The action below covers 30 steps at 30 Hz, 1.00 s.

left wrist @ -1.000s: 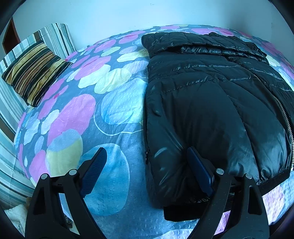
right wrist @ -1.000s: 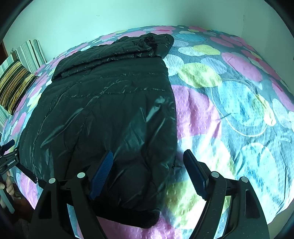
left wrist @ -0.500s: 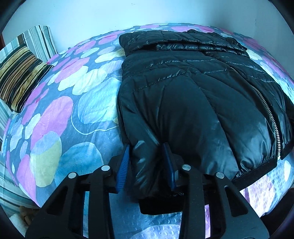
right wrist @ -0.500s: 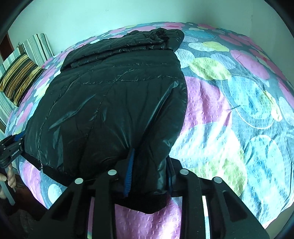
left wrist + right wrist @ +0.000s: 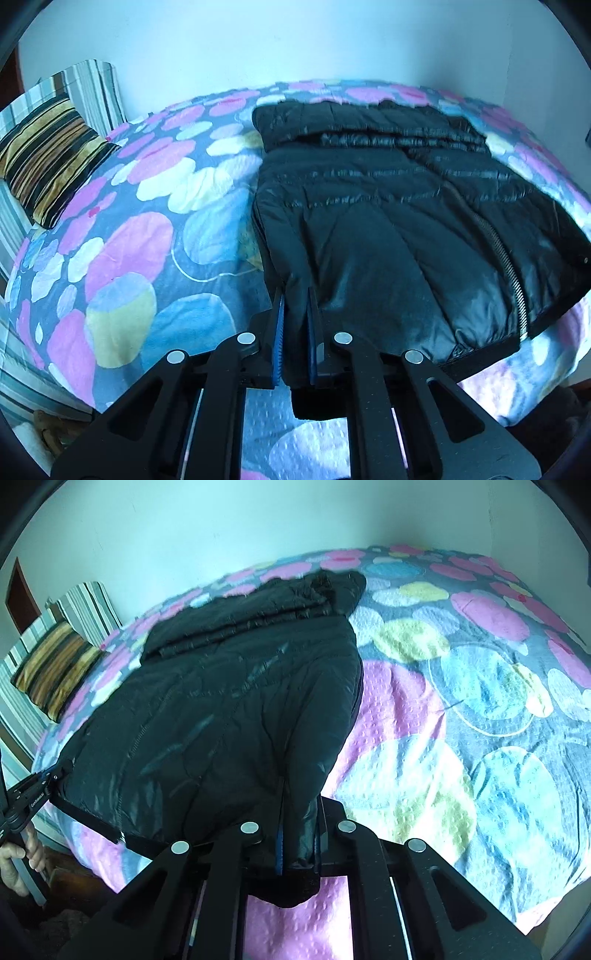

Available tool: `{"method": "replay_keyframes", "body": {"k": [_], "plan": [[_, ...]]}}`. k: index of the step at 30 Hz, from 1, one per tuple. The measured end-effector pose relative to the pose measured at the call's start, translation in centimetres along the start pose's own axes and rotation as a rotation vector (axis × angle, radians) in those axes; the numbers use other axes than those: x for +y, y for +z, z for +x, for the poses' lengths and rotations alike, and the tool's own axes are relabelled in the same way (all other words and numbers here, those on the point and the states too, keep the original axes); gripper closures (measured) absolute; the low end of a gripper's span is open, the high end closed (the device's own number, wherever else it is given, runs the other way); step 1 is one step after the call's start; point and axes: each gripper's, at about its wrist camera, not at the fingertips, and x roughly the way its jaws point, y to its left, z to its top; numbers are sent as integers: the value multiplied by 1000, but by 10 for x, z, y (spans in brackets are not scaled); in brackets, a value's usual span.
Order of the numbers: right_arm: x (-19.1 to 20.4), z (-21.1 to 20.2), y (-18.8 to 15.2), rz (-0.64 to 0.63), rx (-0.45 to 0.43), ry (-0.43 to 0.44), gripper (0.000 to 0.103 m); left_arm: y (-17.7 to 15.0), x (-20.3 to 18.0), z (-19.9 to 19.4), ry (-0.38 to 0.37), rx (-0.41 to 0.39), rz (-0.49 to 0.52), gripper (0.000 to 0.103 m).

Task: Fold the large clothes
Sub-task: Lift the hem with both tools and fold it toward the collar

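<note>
Black puffer jacket (image 5: 388, 236): glossy quilted shell, padded, metal zipper (image 5: 506, 266) down front, ribbed dark hem. Lies flat on bed, collar end toward wall.

Left gripper (image 5: 295, 332) clenched on jacket's near left hem corner, fabric bunched between blue ribbed pads (image 5: 279, 343). Right gripper (image 5: 297, 834) clenched on near right hem corner, same way.

Bedspread (image 5: 140, 258) under jacket: embossed, pebbly cloth, large pink, blue, yellow circles. Striped cushion (image 5: 48, 162), brown-gold-black, far left of jacket, against striped grey-white pillow (image 5: 94, 88). Plain pale wall beyond jacket's collar.
</note>
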Motion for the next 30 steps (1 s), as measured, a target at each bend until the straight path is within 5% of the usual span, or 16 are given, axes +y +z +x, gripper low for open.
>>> {"method": "replay_keyframes", "body": {"k": [8, 15, 23, 30], "plan": [[14, -33, 34, -12, -130, 61, 94, 44, 8, -49, -18, -170, -50, 95], [17, -28, 93, -20, -207, 85, 94, 107, 10, -37, 50, -264, -29, 101], [18, 40, 171, 11, -191, 87, 94, 190, 27, 41, 106, -211, -46, 103], [24, 64, 176, -2, -167, 47, 94, 180, 53, 47, 127, -155, -79, 103]]}}
